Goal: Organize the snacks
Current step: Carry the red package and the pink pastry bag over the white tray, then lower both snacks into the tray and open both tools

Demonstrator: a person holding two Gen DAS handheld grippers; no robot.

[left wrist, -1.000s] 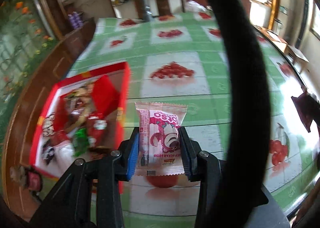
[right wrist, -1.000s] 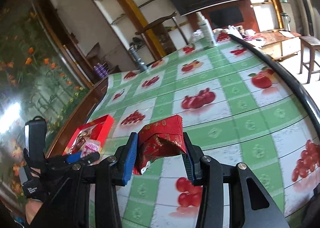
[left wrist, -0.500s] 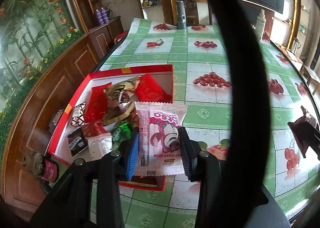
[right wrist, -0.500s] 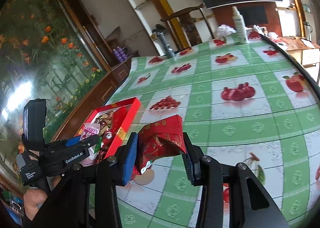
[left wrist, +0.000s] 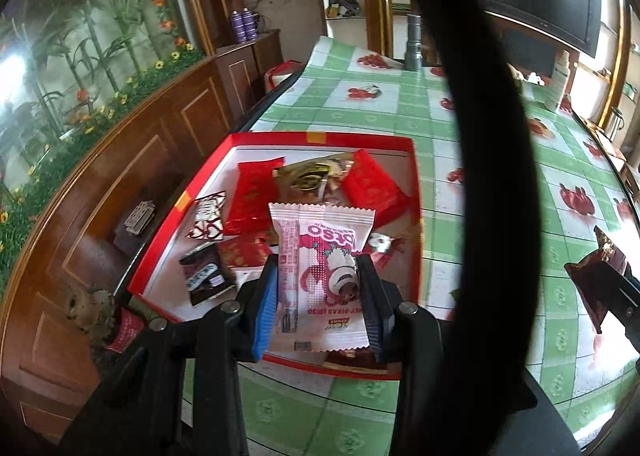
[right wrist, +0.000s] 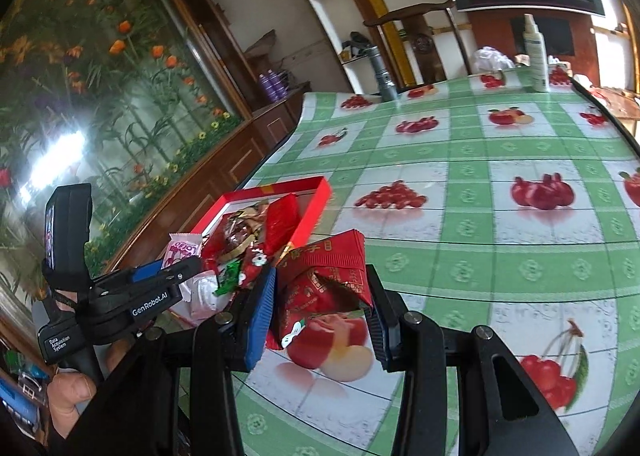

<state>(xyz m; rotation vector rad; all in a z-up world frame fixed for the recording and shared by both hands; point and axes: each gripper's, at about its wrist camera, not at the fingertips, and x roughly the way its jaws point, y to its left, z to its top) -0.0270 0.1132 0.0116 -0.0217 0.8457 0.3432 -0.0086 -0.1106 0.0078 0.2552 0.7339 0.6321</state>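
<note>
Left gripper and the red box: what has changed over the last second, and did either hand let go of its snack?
The left gripper carried the pink Lotso packet leftward from the bare tablecloth to above the red box. The right gripper followed toward the box with the red packet. Nothing was released: both stay clamped, and the snacks in the box lie as before.

Pink-white packet (left wrist: 322, 276), red box (left wrist: 416, 192), green-checked tablecloth (right wrist: 472, 160)

Daylight flooding in brightly, glare blooming on the glossy flower-printed wall panel (right wrist: 56, 160), fisheye edges bending and darkening
</note>
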